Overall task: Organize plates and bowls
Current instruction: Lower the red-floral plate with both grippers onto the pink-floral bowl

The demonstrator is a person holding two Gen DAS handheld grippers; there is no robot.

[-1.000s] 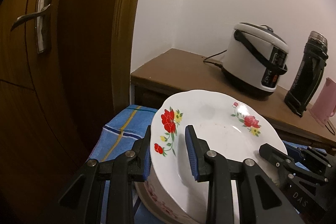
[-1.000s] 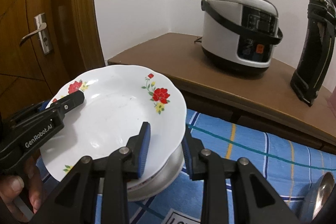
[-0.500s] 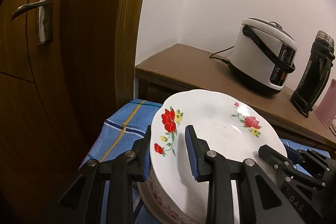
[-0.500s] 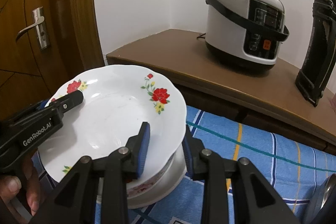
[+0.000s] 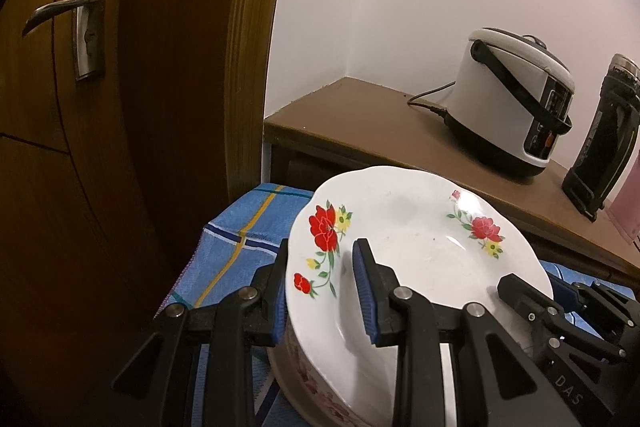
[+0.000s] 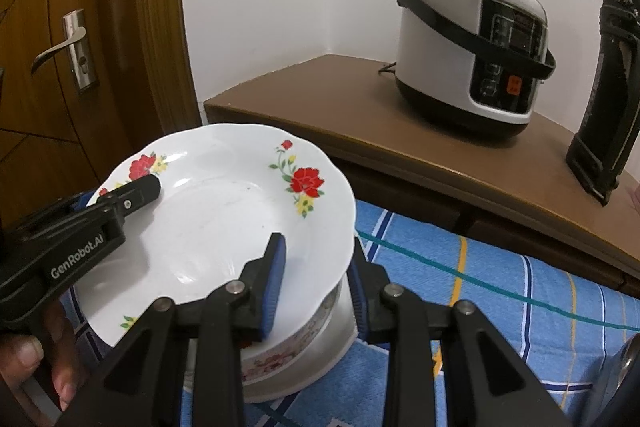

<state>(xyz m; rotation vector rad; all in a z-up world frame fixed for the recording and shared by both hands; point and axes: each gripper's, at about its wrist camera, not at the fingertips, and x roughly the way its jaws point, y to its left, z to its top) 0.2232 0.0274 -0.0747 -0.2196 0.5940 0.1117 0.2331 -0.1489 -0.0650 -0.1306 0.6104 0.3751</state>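
A white plate with red flowers [image 5: 416, 247] [image 6: 224, 211] is held by both grippers. My left gripper [image 5: 320, 291] is shut on its left rim; it also shows in the right wrist view [image 6: 120, 195]. My right gripper [image 6: 316, 283] is shut on its right rim; it also shows in the left wrist view [image 5: 536, 295]. The plate hovers tilted just above a floral bowl [image 6: 296, 339] [image 5: 316, 391] that sits in a white dish [image 6: 336, 343] on the blue cloth.
A blue checked cloth [image 6: 500, 291] [image 5: 240, 251] covers the table. Behind it a brown counter [image 6: 320, 103] holds a white rice cooker [image 6: 472, 55] and a black flask [image 6: 608, 99]. A wooden door with a metal handle [image 5: 68, 11] stands left. A metal object [image 6: 628, 367] lies at the right edge.
Both grippers have lifted the flowered plate a little, and more of the floral bowl and white dish shows beneath it.
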